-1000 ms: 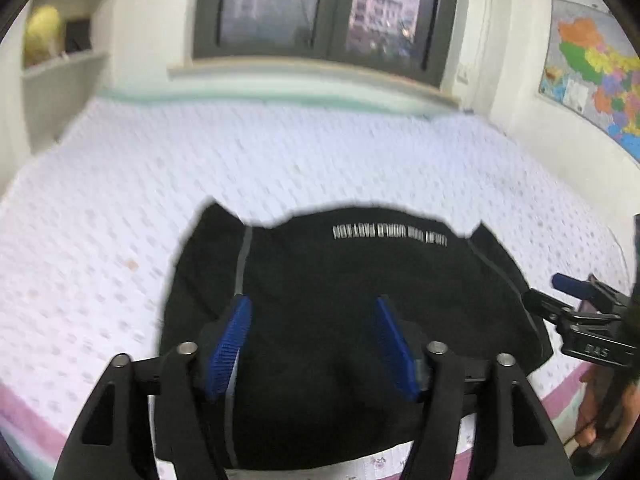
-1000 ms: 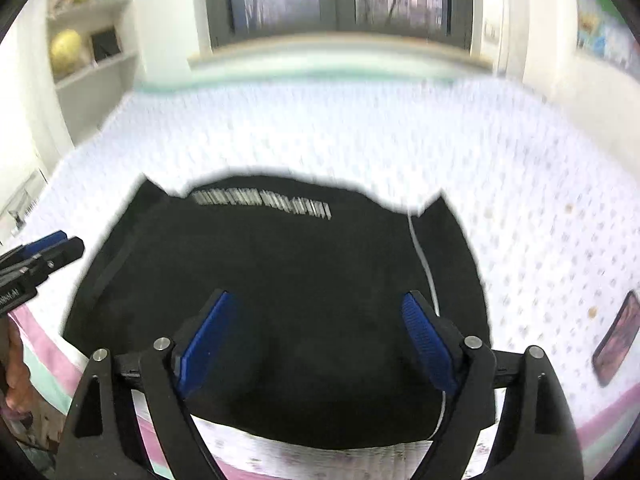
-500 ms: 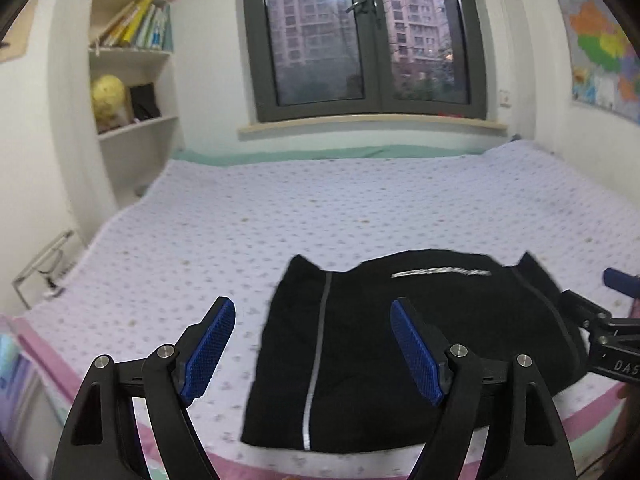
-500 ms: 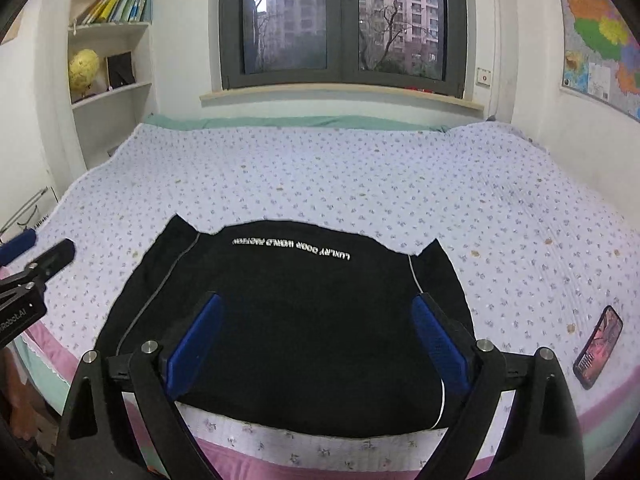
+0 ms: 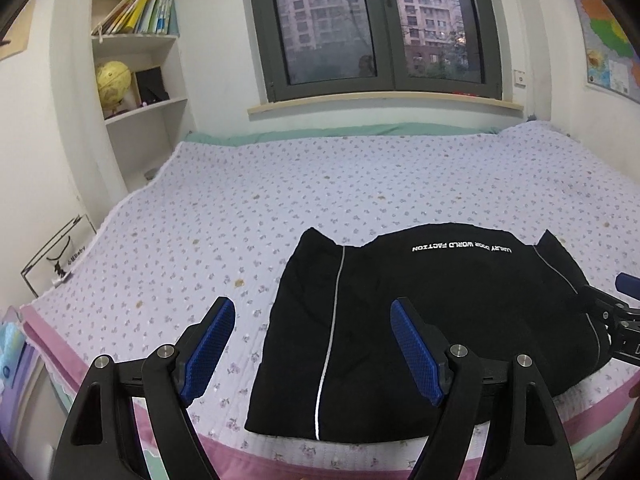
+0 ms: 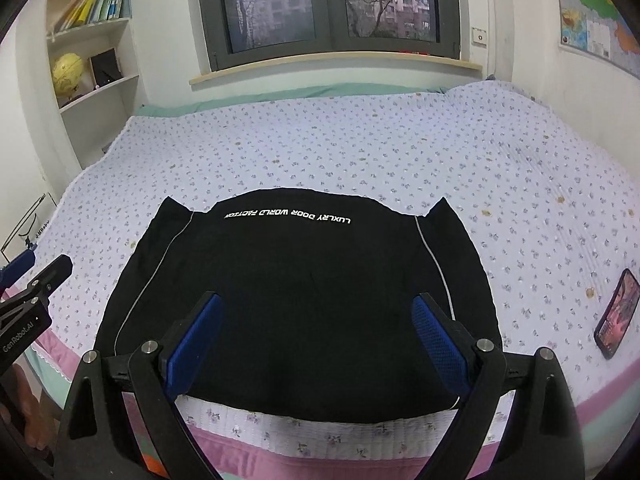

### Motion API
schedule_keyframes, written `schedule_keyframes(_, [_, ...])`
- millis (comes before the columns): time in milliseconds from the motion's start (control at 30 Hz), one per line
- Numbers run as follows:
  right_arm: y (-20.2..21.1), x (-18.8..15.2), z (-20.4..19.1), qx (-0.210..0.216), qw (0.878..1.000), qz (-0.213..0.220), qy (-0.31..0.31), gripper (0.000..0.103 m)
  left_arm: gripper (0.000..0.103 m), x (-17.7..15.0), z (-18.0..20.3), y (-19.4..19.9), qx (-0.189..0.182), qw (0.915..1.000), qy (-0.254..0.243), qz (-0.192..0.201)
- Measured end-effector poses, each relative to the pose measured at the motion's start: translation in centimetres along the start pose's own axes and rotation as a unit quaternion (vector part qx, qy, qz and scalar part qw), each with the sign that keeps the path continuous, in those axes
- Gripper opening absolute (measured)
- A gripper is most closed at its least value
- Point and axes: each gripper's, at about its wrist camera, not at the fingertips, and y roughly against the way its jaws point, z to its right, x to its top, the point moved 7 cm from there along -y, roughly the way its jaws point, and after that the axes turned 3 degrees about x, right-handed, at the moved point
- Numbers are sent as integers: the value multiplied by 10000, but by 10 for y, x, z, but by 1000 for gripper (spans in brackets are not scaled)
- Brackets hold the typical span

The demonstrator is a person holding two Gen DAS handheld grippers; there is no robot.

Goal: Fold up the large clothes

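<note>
My left gripper point(image 5: 310, 344) and right gripper point(image 6: 316, 340) hang agape, empty; folded black lettered fabric garment point(image 6: 296, 300) lies on floral quilt point(image 6: 360, 152), seemingly finished

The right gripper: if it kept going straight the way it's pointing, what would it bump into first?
Most likely the black garment lying flat on the bed. The right gripper, fingers open and empty, aims down at its middle.

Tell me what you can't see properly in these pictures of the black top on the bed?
- Black garment: folded, so its underside and tucked-in parts are hidden in both views.
- Right wrist view: the right gripper fingers cover parts of its near edge.
- Left wrist view: the right gripper is cut off by the picture's edge.
- Phone screen: too small to read.
- Books on the shelf: titles too small.
</note>
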Motion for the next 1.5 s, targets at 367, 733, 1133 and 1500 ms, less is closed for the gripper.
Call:
schedule_keyframes(367, [-3,-4,1,-4,10000,-59,10,96,81,-4,3,-3,-52,9999,57,-130])
schedule_keyframes(733, [-9,-7,2,-12,9999,-128,-48,96,81,-9,10,-9,-98,9996,4,-264])
schedule_keyframes(1133, [-15,-9,1,-2,9997,-204,-118,96,81,-13,17,-10,-91,9994,-72,-334])
schedule_keyframes(1500, [-16,-10,2,-10,9997,-214,-113,96,81,-14,18,-11,-133,9992,-100,-354])
